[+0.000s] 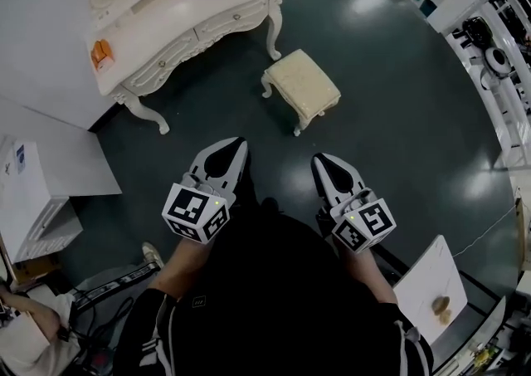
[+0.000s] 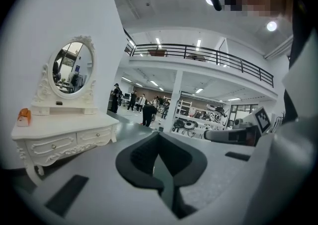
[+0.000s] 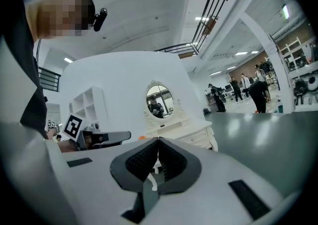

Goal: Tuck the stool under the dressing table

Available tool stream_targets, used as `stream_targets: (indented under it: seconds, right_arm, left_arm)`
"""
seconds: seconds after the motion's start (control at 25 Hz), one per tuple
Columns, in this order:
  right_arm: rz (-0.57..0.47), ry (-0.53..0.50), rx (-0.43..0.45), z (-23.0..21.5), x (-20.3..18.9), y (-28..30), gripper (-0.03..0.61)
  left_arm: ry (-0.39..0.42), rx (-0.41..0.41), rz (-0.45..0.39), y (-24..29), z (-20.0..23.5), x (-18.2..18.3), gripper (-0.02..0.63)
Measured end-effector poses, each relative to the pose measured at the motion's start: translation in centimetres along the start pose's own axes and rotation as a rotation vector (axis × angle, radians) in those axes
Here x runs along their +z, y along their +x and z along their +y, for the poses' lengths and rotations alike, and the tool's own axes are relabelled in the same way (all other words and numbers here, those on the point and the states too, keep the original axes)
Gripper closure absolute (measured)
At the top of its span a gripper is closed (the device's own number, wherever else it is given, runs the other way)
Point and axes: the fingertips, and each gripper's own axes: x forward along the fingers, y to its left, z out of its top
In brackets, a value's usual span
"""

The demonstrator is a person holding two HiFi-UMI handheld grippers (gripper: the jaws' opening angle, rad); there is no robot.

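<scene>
A cream upholstered stool (image 1: 302, 85) with white curved legs stands on the dark green floor, out to the right of the white dressing table (image 1: 170, 21). The table has carved drawers and an oval mirror (image 2: 72, 68); it also shows past the right jaws as the dressing table (image 3: 186, 130). My left gripper (image 1: 241, 143) and right gripper (image 1: 319, 158) are held side by side in front of the person, well short of the stool. Both are shut with nothing between the jaws. In the left gripper view the tips meet at my left gripper (image 2: 159, 133); in the right gripper view, my right gripper (image 3: 158, 139).
An orange object (image 1: 101, 52) sits on the table's left end. A white cabinet (image 1: 33, 192) stands at the left, a white board (image 1: 431, 283) at the lower right. Shelving and equipment (image 1: 489, 42) line the right side. Several people (image 2: 144, 107) stand far off in the hall.
</scene>
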Motion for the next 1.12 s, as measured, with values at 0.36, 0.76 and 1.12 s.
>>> stream_targets:
  seconds: [0.36, 0.76, 1.12]
  right_arm:
    - [-0.001, 0.003, -0.069, -4.9, 2.0, 5.6, 0.558]
    - [-0.041, 0.020, -0.145, -9.0, 5.8, 15.1, 0.557]
    - [-0.082, 0.101, -0.258, -13.5, 6.7, 19.8, 0.557]
  left_arm:
    - [0.022, -0.070, 0.008, 7.2, 4.6, 2.4, 0.609]
    - [0.058, -0.173, 0.048, 15.5, 12.4, 6.1, 0.609]
    - [0.079, -0.278, 0.122, 22.1, 17.0, 6.8, 0.609]
